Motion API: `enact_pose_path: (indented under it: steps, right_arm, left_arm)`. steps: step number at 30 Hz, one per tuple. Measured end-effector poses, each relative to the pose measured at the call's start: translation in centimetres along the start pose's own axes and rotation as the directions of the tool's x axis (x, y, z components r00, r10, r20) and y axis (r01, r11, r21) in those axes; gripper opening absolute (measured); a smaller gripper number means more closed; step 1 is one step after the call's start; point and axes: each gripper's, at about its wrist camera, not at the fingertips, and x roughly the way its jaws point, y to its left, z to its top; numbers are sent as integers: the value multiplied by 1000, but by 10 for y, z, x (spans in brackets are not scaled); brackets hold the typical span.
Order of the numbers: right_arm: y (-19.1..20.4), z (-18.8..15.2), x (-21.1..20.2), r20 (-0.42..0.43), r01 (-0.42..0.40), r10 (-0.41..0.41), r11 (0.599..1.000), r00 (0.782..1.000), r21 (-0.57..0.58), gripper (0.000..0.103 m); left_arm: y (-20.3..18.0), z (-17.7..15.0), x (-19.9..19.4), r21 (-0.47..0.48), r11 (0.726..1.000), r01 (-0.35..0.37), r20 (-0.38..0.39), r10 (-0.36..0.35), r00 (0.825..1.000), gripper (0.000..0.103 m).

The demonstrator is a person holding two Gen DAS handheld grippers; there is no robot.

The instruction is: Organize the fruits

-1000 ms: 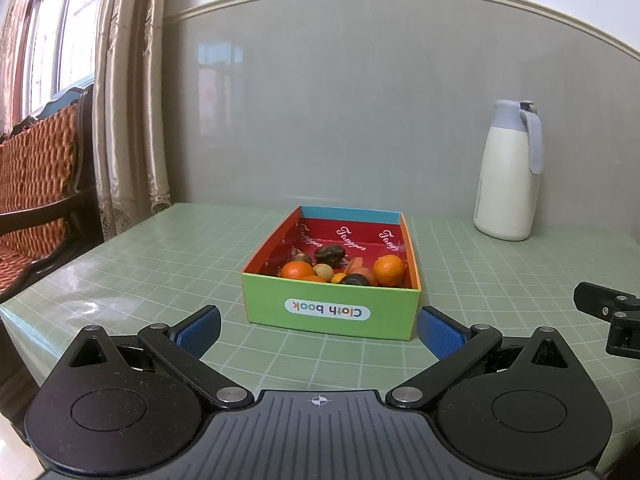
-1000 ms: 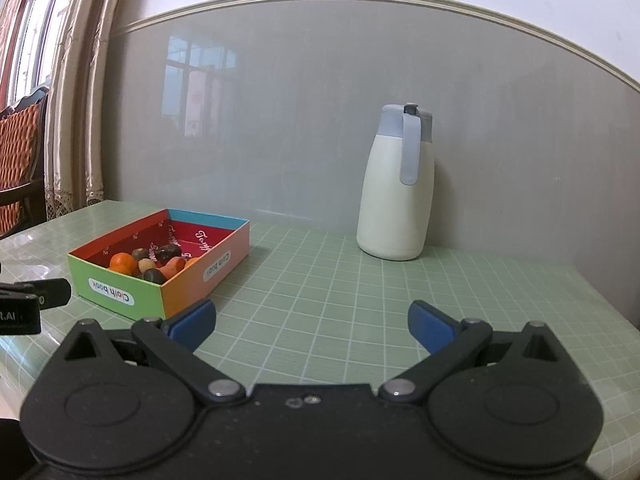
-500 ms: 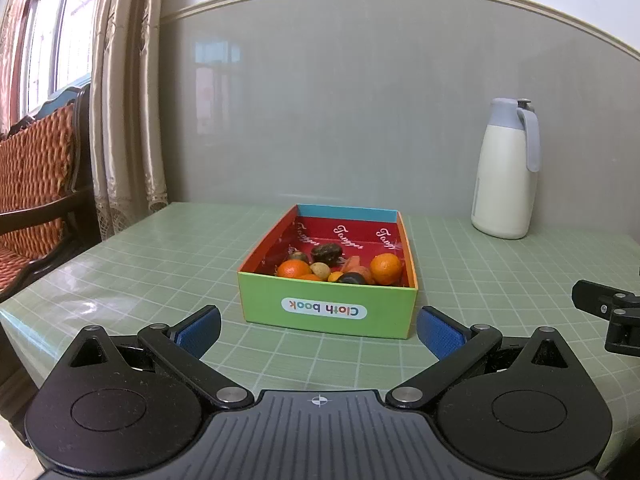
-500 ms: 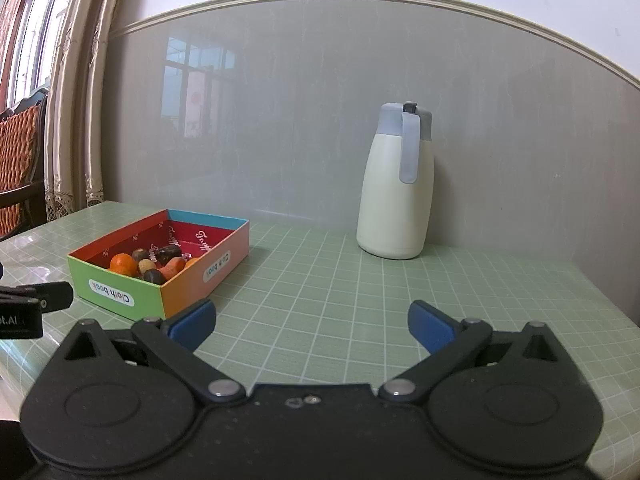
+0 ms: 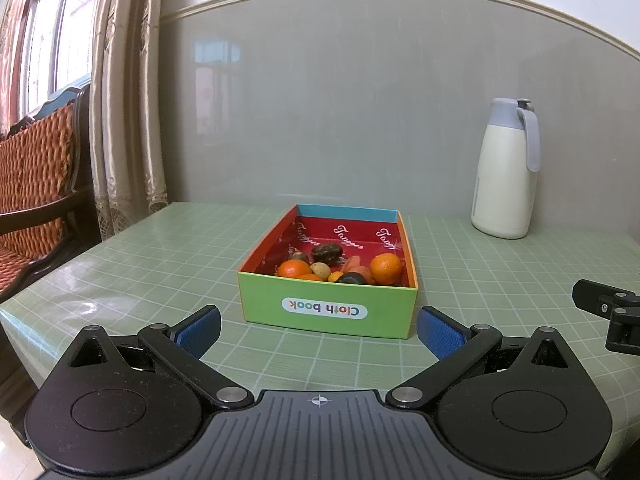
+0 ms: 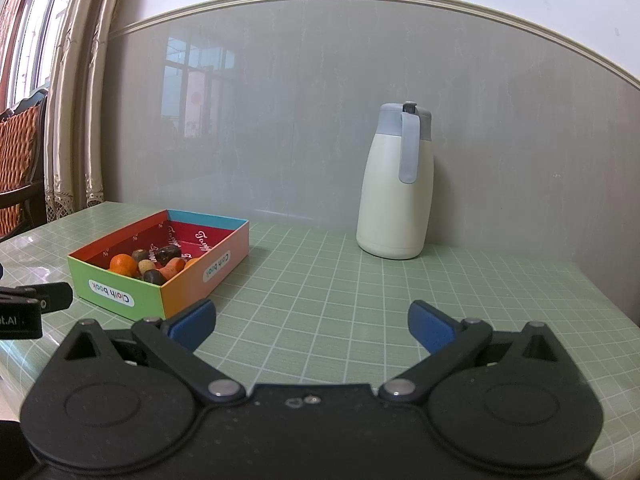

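Small fruits point(image 5: 340, 268) are seen heaped in a cardboard box point(image 5: 328, 312) on the table point(image 5: 160, 264), ahead of the left gripper point(image 5: 318, 330); the right gripper point(image 6: 312, 320) is held beside. Both jaws are spread, empty. The fruits are judged light, round and easily bruised, best pinched gently across the middle.

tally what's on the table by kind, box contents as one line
Box: 1
Fruit pile in the box: roughly 9 pieces, some hidden, exact count unclear
Thermos jug: 1
Total: 2 standing items plus the fruit

Black left gripper point(image 5: 319, 330), blue-padded fingers point(image 5: 199, 330), silver screws.
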Motion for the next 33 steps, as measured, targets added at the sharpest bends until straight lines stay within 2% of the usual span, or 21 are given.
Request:
enact_pose_path:
  steps: [25,33]
  right_arm:
    - [0,-1,-1,0,0,0,1000,1000,1,103]
    - [1,0,-2,-2,0,0,1000,1000,1,103]
  left_arm:
    - [0,-1,-1,2,1000,-3,2,3,1000,103]
    - [1,-1,-6,-3,1000,-1,27,1,1000,103]
